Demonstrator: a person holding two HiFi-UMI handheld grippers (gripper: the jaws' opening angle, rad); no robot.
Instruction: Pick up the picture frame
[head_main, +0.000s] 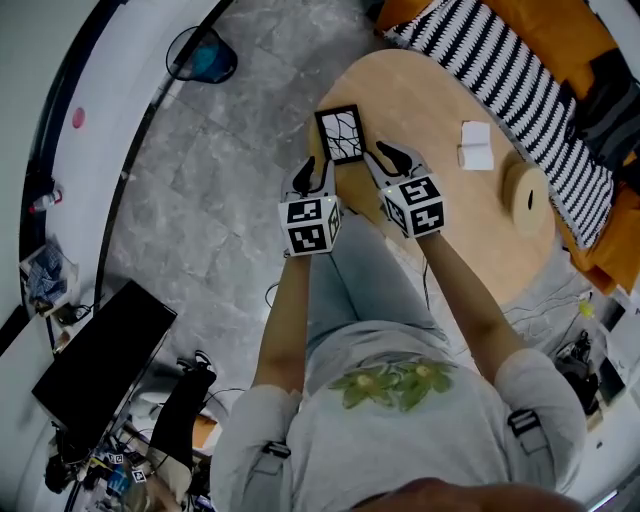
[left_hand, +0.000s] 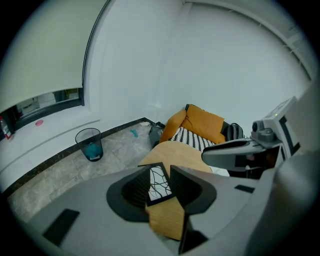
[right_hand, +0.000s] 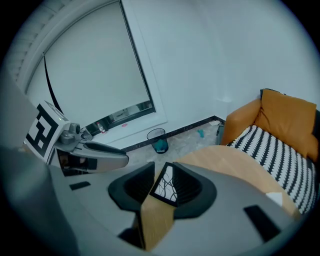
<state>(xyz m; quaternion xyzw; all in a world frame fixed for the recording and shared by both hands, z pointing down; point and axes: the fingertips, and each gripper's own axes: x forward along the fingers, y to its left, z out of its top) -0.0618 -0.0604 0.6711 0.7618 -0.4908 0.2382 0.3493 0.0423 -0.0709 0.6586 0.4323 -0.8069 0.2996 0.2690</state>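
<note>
The left tool (left_hand: 160, 170) has its jaws apart and grips nothing; the picture frame (head_main: 340, 134) shows through the gap, beyond the pads. It sits at the near left edge of the wooden desk (head_main: 425, 105), between the two tools. The right tool (right_hand: 164, 167) is likewise open and empty, sighting the same frame. Best, I judge, to bring each tool square onto one side rail, close on the black border, then lift both evenly.
</note>
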